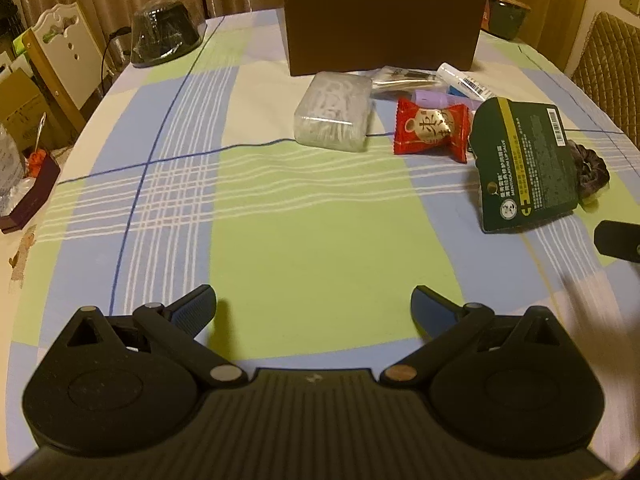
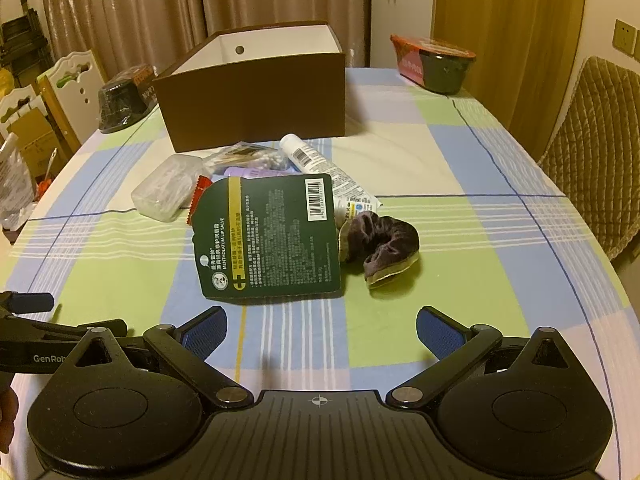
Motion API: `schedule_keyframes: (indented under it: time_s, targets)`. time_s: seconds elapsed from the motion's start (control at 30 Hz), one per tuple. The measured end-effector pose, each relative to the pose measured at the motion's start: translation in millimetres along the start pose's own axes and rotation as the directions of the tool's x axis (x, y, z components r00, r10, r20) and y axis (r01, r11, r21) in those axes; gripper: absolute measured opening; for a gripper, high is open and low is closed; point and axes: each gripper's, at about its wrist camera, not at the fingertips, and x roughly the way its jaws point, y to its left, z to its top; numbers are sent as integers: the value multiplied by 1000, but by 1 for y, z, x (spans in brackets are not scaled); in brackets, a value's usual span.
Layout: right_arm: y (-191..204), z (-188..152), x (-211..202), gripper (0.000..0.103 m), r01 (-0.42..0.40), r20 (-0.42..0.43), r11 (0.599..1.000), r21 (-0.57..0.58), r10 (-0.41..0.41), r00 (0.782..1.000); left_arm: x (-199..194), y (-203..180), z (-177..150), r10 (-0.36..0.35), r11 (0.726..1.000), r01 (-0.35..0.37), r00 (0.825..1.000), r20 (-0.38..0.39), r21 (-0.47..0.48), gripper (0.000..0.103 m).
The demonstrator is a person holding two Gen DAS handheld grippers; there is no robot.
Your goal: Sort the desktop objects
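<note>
Checked cloth in green, blue and cream covers your table (image 2: pixel 500 184), with tan curtains behind it and a quilted chair back at the right edge. Your left gripper (image 1: pixel 314 312) hangs over a bare green patch with its blue pads spread wide apart and nothing between them. Your right gripper (image 2: pixel 322 334) is just as wide, also holding nothing, and points down at the clutter.

Nearest to it lies the dark green lip salve card (image 2: pixel 272 240), back side up, with a dark velvet scrunchie (image 2: pixel 380 244) touching its right edge. Behind the card sit a white tube (image 2: pixel 320 168), a small bag of cotton swabs (image 2: pixel 248 158) and a clear plastic box of white sticks (image 1: pixel 332 114). A red sweet wrapper (image 1: pixel 432 128) lies just beside that box, partly hidden by the card in your right view. An open brown cardboard box (image 2: pixel 256 100) stands at the far side of the pile. Two instant noodle bowls (image 2: pixel 438 66) sit towards the far corners.
</note>
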Motion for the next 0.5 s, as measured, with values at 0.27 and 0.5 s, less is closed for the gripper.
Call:
schedule_keyframes:
  time_s: [0.27, 0.5]
  targets:
    - [-1, 0, 2, 103, -4, -2, 1000, -2, 4, 1000, -1, 3, 0, -25, 999, 25, 1000, -1, -33, 102]
    - [-1, 0, 2, 103, -6, -3, 1000, -1, 6, 1000, 2, 4, -2, -31, 999, 30, 999, -11, -34, 102]
